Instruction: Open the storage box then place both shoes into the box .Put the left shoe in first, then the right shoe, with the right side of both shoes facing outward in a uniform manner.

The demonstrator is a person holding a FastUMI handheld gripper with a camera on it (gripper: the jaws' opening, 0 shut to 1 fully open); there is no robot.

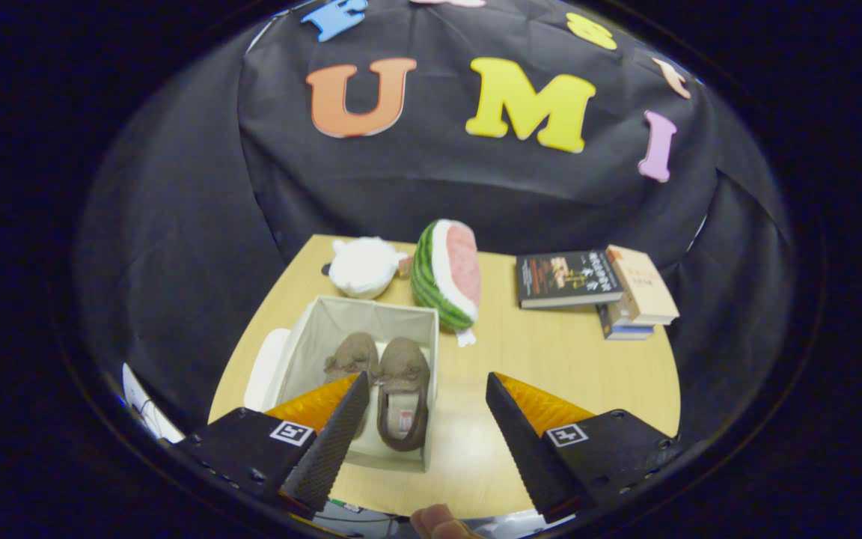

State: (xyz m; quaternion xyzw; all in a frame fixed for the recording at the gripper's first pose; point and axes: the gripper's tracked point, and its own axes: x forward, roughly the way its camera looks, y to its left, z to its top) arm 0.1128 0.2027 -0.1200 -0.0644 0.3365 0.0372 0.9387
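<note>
An open pale fabric storage box [431, 352] stands on the wooden table [566, 359], just ahead of the left finger. Two brown slipper shoes lie side by side inside it, toes pointing away: one [352, 355] partly hidden behind the left fingertip, the other [404, 393] in plain sight between the fingers. My gripper [428, 388] hovers above the box's near right corner, open wide, nothing between its fingers.
The box's white lid [265, 368] lies to the left of the box. Behind the box sit a white plush toy [364, 267] and a watermelon-slice plush [447, 274]. A stack of books [599, 288] lies at the far right. A fingertip [438, 522] shows below the gripper.
</note>
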